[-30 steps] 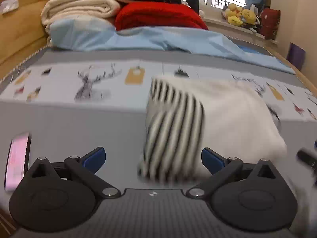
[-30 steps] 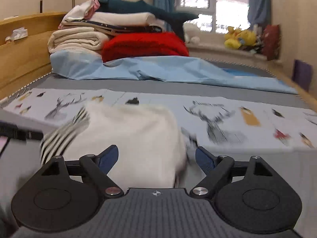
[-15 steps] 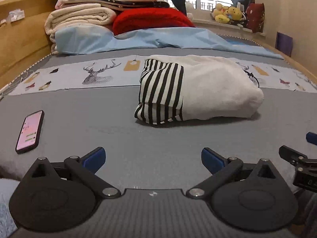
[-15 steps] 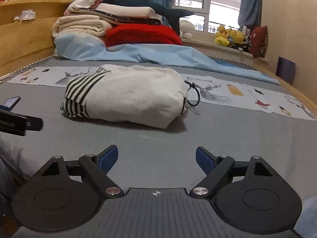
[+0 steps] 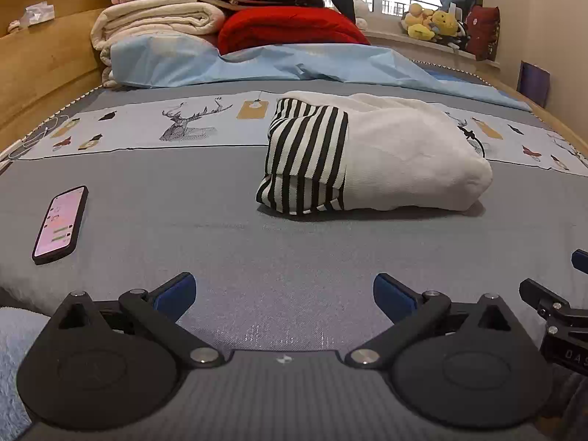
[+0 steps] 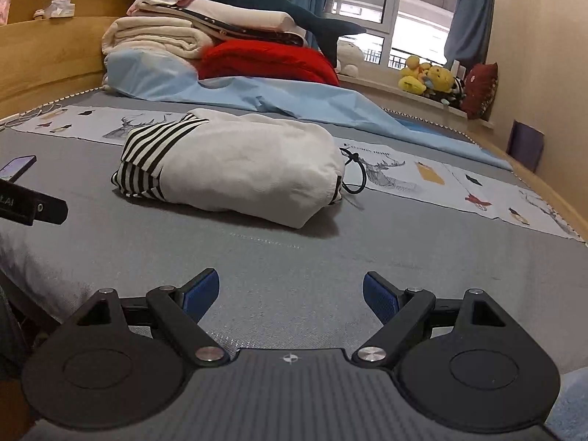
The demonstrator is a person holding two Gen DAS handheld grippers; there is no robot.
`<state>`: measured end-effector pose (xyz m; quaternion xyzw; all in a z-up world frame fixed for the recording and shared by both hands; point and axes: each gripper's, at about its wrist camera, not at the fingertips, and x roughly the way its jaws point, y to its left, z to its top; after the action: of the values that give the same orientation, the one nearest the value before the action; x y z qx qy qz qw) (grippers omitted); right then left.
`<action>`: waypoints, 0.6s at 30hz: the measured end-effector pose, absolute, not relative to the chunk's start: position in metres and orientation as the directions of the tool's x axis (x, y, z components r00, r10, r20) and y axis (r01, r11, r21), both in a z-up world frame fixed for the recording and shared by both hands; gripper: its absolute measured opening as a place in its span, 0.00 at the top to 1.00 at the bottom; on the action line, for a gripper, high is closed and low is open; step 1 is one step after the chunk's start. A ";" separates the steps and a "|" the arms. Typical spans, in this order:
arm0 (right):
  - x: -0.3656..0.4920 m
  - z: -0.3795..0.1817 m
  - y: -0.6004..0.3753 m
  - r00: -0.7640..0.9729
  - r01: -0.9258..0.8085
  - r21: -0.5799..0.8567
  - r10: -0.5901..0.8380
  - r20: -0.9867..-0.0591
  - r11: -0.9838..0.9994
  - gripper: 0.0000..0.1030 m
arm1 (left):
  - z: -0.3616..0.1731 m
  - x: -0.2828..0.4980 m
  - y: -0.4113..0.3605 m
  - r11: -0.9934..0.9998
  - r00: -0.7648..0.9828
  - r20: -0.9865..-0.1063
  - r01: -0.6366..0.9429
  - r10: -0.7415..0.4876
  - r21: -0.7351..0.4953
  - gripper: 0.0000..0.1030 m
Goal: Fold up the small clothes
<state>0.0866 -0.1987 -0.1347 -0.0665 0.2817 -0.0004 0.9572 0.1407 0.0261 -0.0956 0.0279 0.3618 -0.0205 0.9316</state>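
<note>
Folded garment [image 5: 386, 158] sat mid-frame — soft, light, prob. floppy; best pinched at striped hem [image 5: 308, 154]. Left gripper [image 5: 284, 290] & right gripper [image 6: 290, 288] both spread, empty.

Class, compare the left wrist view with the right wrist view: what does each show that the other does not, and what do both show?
Only the left wrist view shows the whole phone with its lit screen, and a yellow tag print beside the deer print. Only the right wrist view shows the window clearly and the black cord loop at the garment's end. Both show the folded white garment with its striped part, the red blanket, and open jaws holding nothing.
</note>
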 end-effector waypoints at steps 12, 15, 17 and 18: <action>0.089 -0.135 -0.197 0.836 -0.045 -0.130 -0.034 -0.547 0.991 0.16 | -0.100 0.146 0.020 0.996 0.730 -0.683 0.068 -0.005 0.065 0.00; 0.089 -0.135 -0.197 0.836 -0.047 -0.131 -0.033 -0.547 0.990 0.16 | -0.101 0.146 0.019 0.995 0.730 -0.683 0.069 -0.001 0.072 0.00; 0.089 -0.135 -0.197 0.837 -0.045 -0.130 -0.034 -0.547 0.991 0.16 | -0.101 0.146 0.018 0.994 0.731 -0.682 0.071 0.001 0.077 0.00; 0.089 -0.135 -0.197 0.836 -0.046 -0.130 -0.033 -0.547 0.990 0.16 | -0.101 0.145 0.018 0.994 0.731 -0.682 0.072 0.001 0.078 0.00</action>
<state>0.0893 -0.1973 -0.1353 -0.0692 0.2860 0.0034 0.9557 0.1454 0.0181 -0.1014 0.0496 0.3659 -0.0190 0.9291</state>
